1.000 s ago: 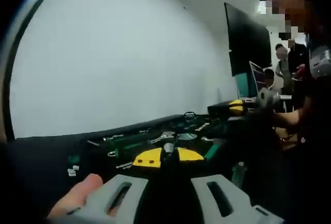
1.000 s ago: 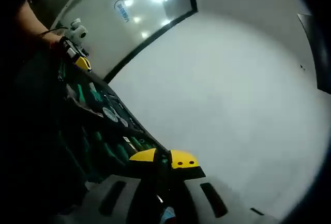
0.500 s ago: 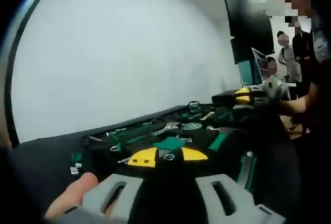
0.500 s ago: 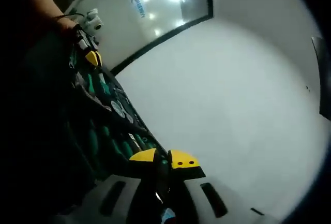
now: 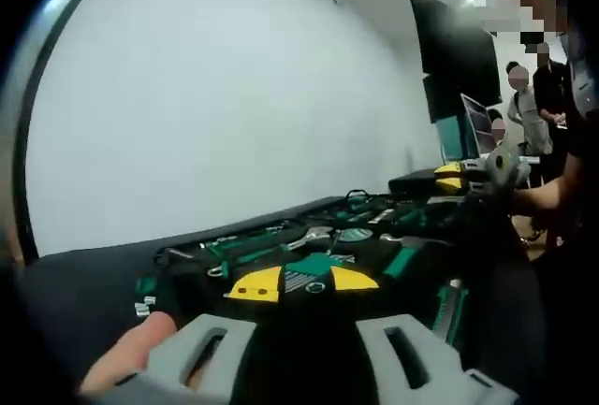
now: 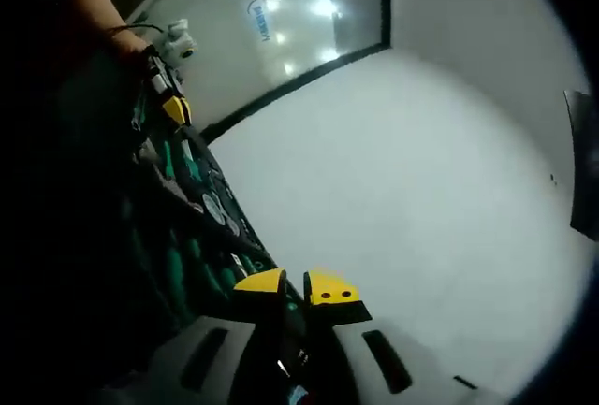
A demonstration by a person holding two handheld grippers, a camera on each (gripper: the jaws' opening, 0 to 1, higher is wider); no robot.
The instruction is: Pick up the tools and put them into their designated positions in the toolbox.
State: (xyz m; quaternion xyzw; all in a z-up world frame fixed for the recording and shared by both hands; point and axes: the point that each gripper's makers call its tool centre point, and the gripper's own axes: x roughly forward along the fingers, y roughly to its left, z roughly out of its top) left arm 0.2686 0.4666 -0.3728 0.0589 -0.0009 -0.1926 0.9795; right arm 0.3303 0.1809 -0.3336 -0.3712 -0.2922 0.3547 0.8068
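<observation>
Left hand-held gripper (image 5: pixel 301 281): yellow tips stand close together over the toolbox, with a green-and-grey part seen between them; whether they pinch it or merely sit in front of it, I cannot tell.
Right hand-held gripper (image 6: pixel 296 290): yellow tips nearly meet, a narrow dark slit between them; something thin and dark appears to run down that slit, too murky to name, so its hold is unclear.
Bench (image 5: pixel 84 274): dark surface against a plain white wall, carrying the toolbox.
Toolbox (image 5: pixel 412 283): open black tray just ahead of the left hand-held gripper; the right gripper view looks along it edge-on.
Tools (image 5: pixel 309 235): a wrench, green-handled drivers and small silver pieces lie in the tray's recesses; a green-handled tool (image 5: pixel 449 304) sits at the near right edge.
Thumb (image 5: pixel 126 358): rests against the left hand-held gripper's body.
Step, as judged: lining up over the tray to seat or fetch a tool.
Risk: recesses are shaped to one tool each, so a tilted approach could leave a piece riding proud; both views are dim and low-angled, which makes misjudging the slot likely, and the two hand-held grippers working the same tray could knock seated tools loose.
</observation>
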